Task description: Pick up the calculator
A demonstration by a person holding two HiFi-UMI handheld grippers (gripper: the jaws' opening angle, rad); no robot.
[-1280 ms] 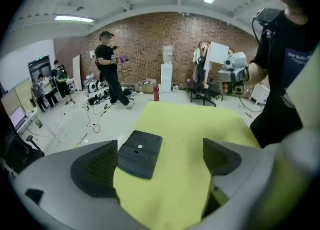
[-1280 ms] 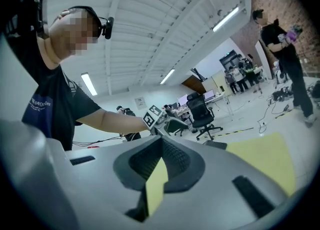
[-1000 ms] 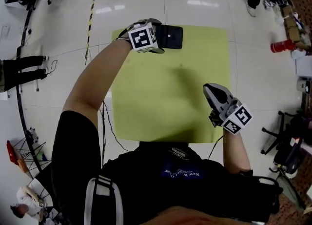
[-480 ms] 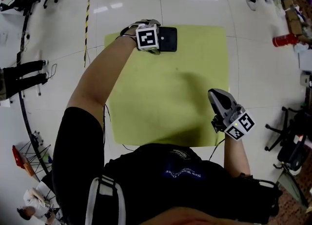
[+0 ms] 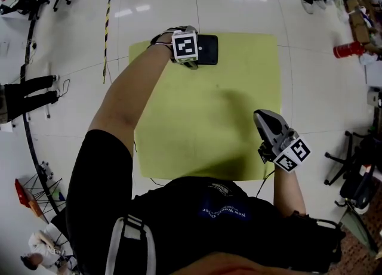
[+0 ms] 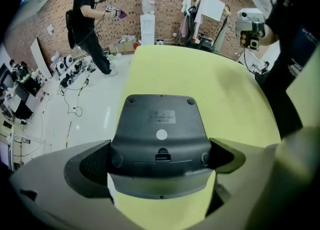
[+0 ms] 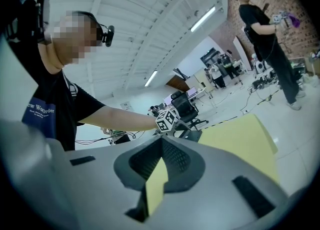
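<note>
The calculator (image 5: 209, 50) is a dark grey slab lying back side up at the far edge of the yellow mat (image 5: 209, 124). My left gripper (image 5: 193, 58) points steeply down over its left end. In the left gripper view the calculator (image 6: 160, 124) fills the gap between the two fingers (image 6: 92, 164). The jaws of the left gripper (image 6: 160, 163) are opening and stand wide at its two sides. My right gripper (image 5: 263, 116) hovers over the mat's near right part, shut and empty. In its own view the right gripper (image 7: 160, 166) has its pads together.
The mat lies on a pale glossy floor. A red object (image 5: 345, 50) and office chairs (image 5: 352, 172) stand at the right. A yellow-black striped line (image 5: 109, 23) runs at the far left. A person (image 6: 90, 22) stands by a white dispenser (image 6: 148, 22) near the brick wall.
The left gripper has sunk onto the calculator's left end, so its marker cube now covers more of the calculator. The right gripper has shifted slightly to the right and then held still.
</note>
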